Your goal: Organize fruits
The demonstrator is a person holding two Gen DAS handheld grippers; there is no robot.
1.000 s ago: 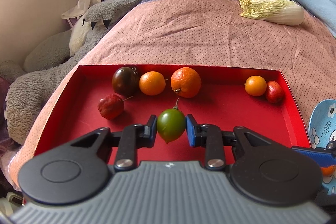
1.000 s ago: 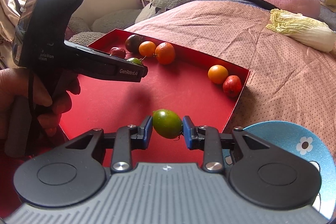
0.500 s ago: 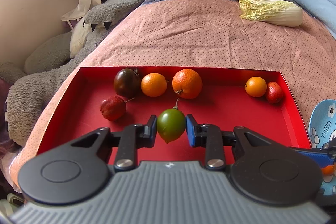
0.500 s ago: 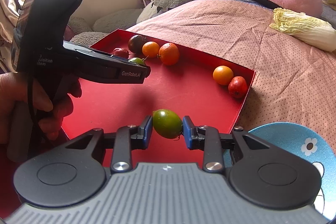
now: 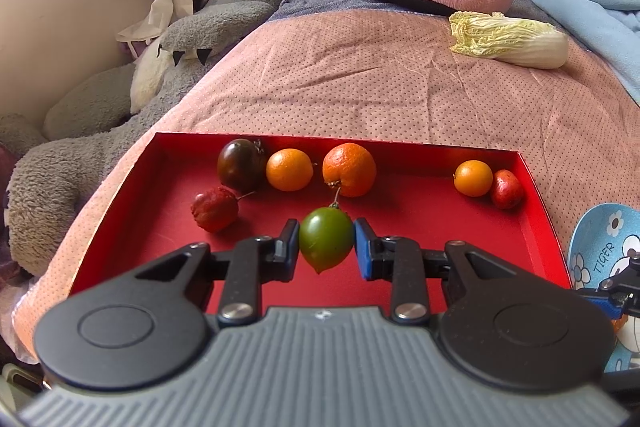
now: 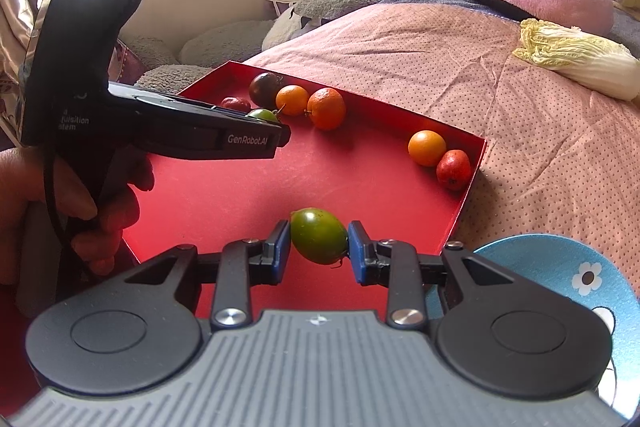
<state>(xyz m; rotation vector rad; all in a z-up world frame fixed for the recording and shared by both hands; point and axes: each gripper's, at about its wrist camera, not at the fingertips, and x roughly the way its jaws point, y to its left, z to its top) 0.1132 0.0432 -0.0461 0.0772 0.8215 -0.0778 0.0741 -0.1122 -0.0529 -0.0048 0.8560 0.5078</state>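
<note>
The left gripper [image 5: 327, 245] squeezes a green fruit [image 5: 326, 242] above the red tray [image 5: 538, 227], near its middle. The right gripper [image 6: 319, 247] squeezes another green fruit [image 6: 318, 235] over the tray's near edge

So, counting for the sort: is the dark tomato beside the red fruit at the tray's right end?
No, the dark tomato sits far left, next to an orange.

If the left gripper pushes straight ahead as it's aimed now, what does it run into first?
Probably the large orange. The left gripper, shut on a green fruit, points at it across bare red tray floor. Depth is unclear; the tray's far wall lies just behind.
</note>
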